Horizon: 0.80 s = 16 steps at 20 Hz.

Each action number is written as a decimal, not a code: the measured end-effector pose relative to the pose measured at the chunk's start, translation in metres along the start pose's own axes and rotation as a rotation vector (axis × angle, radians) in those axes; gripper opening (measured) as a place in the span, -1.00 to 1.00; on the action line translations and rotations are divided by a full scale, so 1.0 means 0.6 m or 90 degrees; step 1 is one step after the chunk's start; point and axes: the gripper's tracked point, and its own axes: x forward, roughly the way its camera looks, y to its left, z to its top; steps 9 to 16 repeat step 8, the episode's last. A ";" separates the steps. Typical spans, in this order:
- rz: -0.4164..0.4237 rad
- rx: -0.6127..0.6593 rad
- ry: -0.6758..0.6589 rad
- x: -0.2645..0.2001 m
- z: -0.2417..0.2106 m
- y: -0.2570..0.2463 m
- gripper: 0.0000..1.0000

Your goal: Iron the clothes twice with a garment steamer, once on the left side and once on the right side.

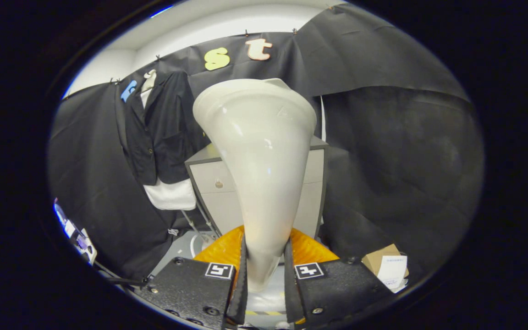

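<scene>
— What do you see?
— A cabinet (209, 183) stands past my fingers. A black jacket (161, 133) hangs beside it, over something white.
— Where is the steamer (257, 151)?
— Right in my gripper (264, 275). Both fingers squeeze its thin end, and its wide end sticks up ahead.
— Anything small?
— A box (385, 266) sits down by the wall.

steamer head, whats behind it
Behind the steamer head, held between the gripper fingers, stands a grey cabinet with a drawer knob. The head covers the cabinet's middle. The dark jacket hangs off to one side.
</scene>
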 end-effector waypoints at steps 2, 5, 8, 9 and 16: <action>-0.001 0.005 0.002 -0.003 -0.002 -0.005 -0.29; -0.005 0.005 0.002 -0.007 -0.004 -0.013 -0.29; -0.005 0.006 0.007 -0.009 -0.008 -0.016 -0.29; -0.005 0.006 0.007 -0.009 -0.008 -0.016 -0.29; -0.005 0.006 0.007 -0.009 -0.008 -0.016 -0.29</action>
